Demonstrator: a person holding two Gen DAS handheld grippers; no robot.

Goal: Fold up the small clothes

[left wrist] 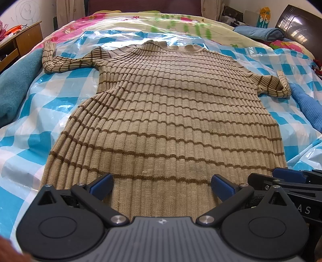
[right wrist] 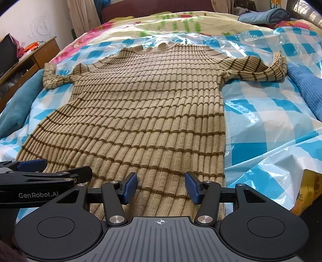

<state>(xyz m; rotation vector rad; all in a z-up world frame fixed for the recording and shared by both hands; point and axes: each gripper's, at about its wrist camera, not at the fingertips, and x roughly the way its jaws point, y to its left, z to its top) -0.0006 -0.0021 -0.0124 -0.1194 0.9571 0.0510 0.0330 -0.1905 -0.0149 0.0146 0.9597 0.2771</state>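
Two grippers hover side by side over the near hem of a beige ribbed sweater [left wrist: 167, 112] with thin brown stripes, which lies spread flat, collar away from the cameras, on a blue-and-white checked plastic sheet [right wrist: 267, 112] covering a bed. Both sleeves are bent back on themselves beside the shoulders, so the sweater's long side edges run free down to the hem. Open sheet lies along the right side edge in the right wrist view, and a narrower strip along the left edge in the left wrist view. A blue knitted cloth [right wrist: 310, 88] lies beyond the right sleeve, a teal towel [left wrist: 16, 86] lies beside the left sleeve, and a rolled blue cloth [right wrist: 267, 14] sits well apart at the far end. The left gripper [left wrist: 162, 186] has its blue pads spread wide above the hem with only bare knit between them, gripping nothing. The right gripper [right wrist: 161, 186] stands parted somewhat less, also over the hem, empty; whether either set of fingertips touches the fabric I cannot tell.
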